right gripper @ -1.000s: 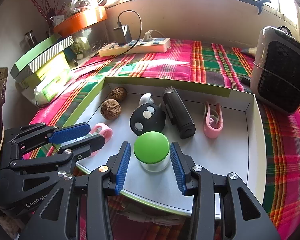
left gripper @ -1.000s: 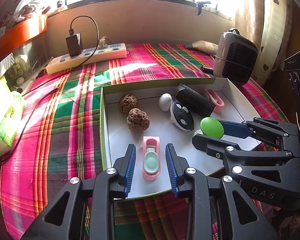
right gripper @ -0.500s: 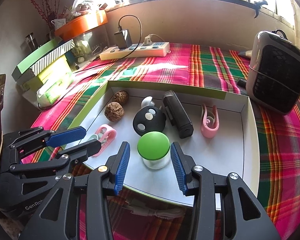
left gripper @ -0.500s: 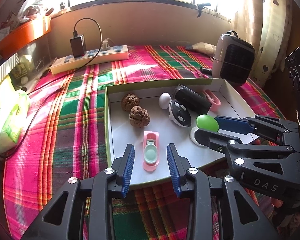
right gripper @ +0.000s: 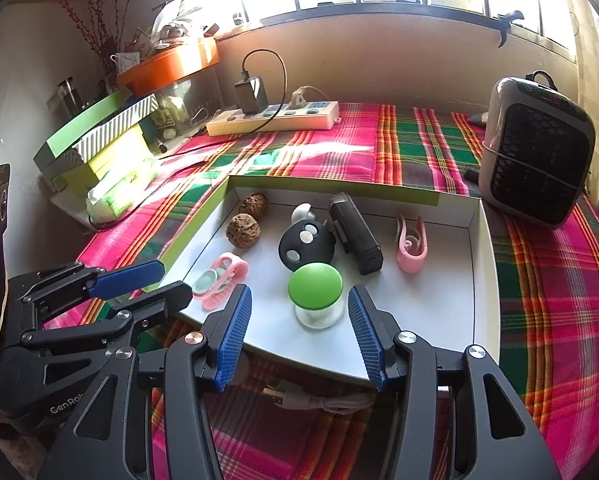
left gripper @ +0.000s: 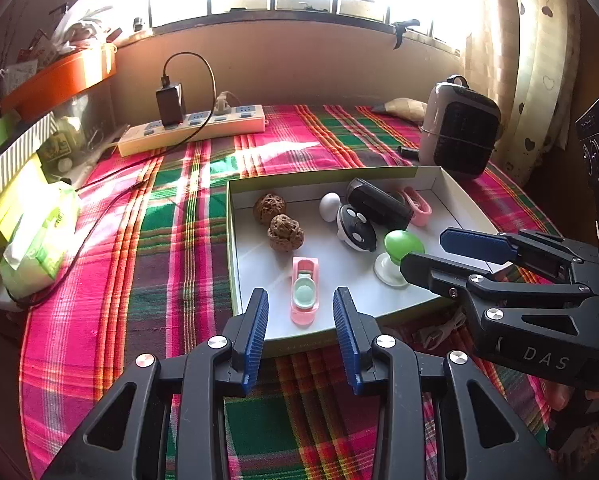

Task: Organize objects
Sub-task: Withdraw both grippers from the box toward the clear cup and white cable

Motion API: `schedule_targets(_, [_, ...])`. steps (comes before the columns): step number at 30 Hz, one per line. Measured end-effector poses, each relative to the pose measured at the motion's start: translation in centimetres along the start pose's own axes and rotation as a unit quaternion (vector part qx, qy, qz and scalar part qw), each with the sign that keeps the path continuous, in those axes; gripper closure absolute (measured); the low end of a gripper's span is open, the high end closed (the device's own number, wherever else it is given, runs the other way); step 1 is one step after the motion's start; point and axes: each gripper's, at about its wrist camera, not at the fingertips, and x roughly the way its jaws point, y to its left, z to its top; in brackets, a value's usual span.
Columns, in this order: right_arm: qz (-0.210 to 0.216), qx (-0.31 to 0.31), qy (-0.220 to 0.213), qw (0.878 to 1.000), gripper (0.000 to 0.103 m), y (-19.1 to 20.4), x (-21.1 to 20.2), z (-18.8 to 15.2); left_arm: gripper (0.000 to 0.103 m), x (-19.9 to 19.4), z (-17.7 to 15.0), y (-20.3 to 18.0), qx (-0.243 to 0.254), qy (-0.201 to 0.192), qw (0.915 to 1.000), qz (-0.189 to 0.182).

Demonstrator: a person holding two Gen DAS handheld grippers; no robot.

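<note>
Objects sit gathered in a shallow white tray with green outer walls [left gripper: 232, 240] on the plaid cloth of the surface [left gripper: 147, 272]. From my left wrist camera, my left claw [left gripper: 300, 334] hangs over the tray's near edge, its blue pads parted wide and gripping nothing, with a pink case holding a pale green oval [left gripper: 304, 290] lying in the tray just ahead of the gap. Beyond it are two wrinkled walnuts [left gripper: 285, 233] side by side, a small white egg [left gripper: 330, 207], a round black-and-white gadget [left gripper: 356, 229], a black rectangular block [left gripper: 379, 205] and a pink clip [left gripper: 417, 206] near the far corner. My right claw [left gripper: 439, 250] reaches in from the right, spread open beside a green-capped jar [left gripper: 399, 257] without touching it. A power strip [left gripper: 195, 132] lies by the wall, and a small heater [left gripper: 459, 130] stands at the right. From my right wrist camera, my right claw [right gripper: 299, 334] is wide open and empty, the green-capped jar [right gripper: 316, 294] standing upright in the tray [right gripper: 485, 280] just ahead of the pads and clear of both. The black gadget [right gripper: 305, 245] is right behind the jar, and the pink case [right gripper: 219, 280] lies near my left claw [right gripper: 151, 284], which is open too.
</note>
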Motion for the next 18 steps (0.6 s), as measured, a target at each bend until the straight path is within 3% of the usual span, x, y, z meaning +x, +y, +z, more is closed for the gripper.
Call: schedule_targets(18, [-0.007, 0.006, -0.029, 1.0, 0.051, 0.5, -3.8, -2.1, 0.071, -3.3, -2.0, -0.9, 0.002, -0.02, 0.9998, 0.004])
